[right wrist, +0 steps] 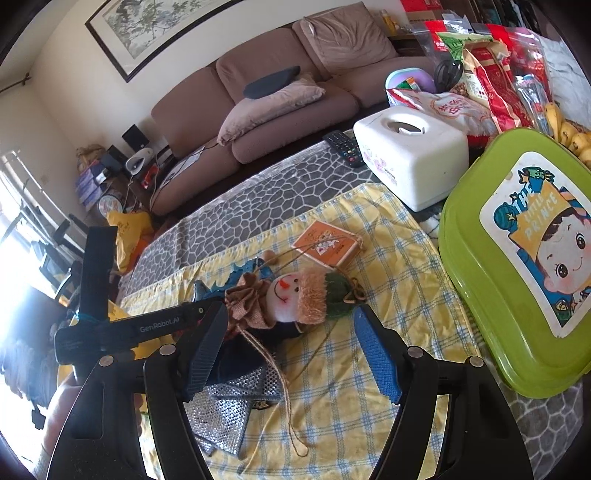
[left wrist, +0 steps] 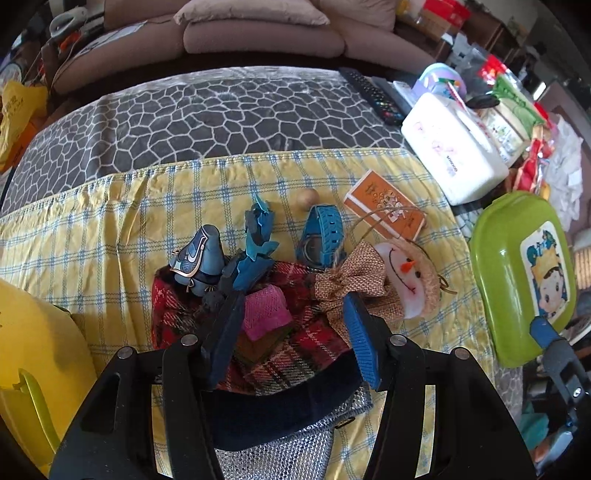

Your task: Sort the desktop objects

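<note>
Home living room: brown sofa [right wrist: 280, 110] with cushions at far side, framed painting [right wrist: 147, 26] on the wall above, coffee table [left wrist: 207, 114] under a stone-pattern cover, TV remote [right wrist: 343, 147], tissue box [right wrist: 410, 162], snack bags [right wrist: 487, 74] at right.

Scarecrow dolls [left wrist: 373, 284]: one
Blue watches [left wrist: 320, 236]: one
Orange card boxes [left wrist: 384, 208]: one
Blue figurines [left wrist: 201, 258]: two
White tissue boxes [right wrist: 412, 157]: one
Green lidded boxes [right wrist: 517, 266]: one
Remote controls [right wrist: 341, 147]: one

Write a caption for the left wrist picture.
Left claw straddling a scarecrow doll on a yellow checked cloth.
</note>
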A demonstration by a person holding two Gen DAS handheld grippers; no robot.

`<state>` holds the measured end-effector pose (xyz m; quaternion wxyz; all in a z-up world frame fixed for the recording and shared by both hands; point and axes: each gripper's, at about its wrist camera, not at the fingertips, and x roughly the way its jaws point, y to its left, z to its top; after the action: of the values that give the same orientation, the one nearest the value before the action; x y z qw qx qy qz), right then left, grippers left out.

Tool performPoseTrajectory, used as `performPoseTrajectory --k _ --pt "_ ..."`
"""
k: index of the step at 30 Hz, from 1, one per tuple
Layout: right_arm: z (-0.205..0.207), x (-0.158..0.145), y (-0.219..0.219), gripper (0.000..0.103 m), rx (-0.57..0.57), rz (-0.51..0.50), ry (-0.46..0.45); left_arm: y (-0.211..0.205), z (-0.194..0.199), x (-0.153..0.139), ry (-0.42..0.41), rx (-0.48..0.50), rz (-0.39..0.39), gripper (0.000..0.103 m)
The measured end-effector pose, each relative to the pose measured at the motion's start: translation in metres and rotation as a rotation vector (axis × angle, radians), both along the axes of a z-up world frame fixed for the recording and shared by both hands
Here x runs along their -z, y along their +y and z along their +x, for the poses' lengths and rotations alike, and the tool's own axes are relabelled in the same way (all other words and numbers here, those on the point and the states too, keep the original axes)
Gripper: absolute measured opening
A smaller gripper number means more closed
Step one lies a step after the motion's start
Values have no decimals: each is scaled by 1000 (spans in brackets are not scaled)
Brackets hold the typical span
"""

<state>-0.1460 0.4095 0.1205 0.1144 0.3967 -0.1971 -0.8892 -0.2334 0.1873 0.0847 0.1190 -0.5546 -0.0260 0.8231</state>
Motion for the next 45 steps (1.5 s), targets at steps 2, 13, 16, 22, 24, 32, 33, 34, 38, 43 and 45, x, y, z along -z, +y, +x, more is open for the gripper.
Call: performPoseTrajectory --k 2,13,16,22,24,32,33,34,38,43,45 --pt "1 -1 0 74 -3 0 3 -1 -1 1 8 -16 -5 52" --pt "1 -2 -4 74 -15 2 5 -6 -5 9 10 -58 -27 30" --pt "1 -2 -2 74 -10 0 6 -13 -4 9 13 -70 16 28" --pt "1 -2 -1 74 -13 3 5 -23 12 -15 52 -68 132 24" --pt "1 -2 -2 74 -17 3 5 -21 23 -28 58 -37 192 24" --pt "0 2 0 74 -25 -28 -7 5 70 -34 44 66 276 24" --pt "0 3 0 74 -27 -19 -12 8 74 -26 28 71 276 24" --pt "-1 4 0 74 -29 -8 -18 11 78 -18 9 77 279 24" --pt "-3 14 1 74 -35 18 -54 13 89 12 -55 77 294 24" --pt "-2 28 -3 74 -75 78 -96 -6 93 6 -28 40 331 47" --pt "-2 32 -8 74 -103 100 -105 -15 91 -7 11 32 332 49"
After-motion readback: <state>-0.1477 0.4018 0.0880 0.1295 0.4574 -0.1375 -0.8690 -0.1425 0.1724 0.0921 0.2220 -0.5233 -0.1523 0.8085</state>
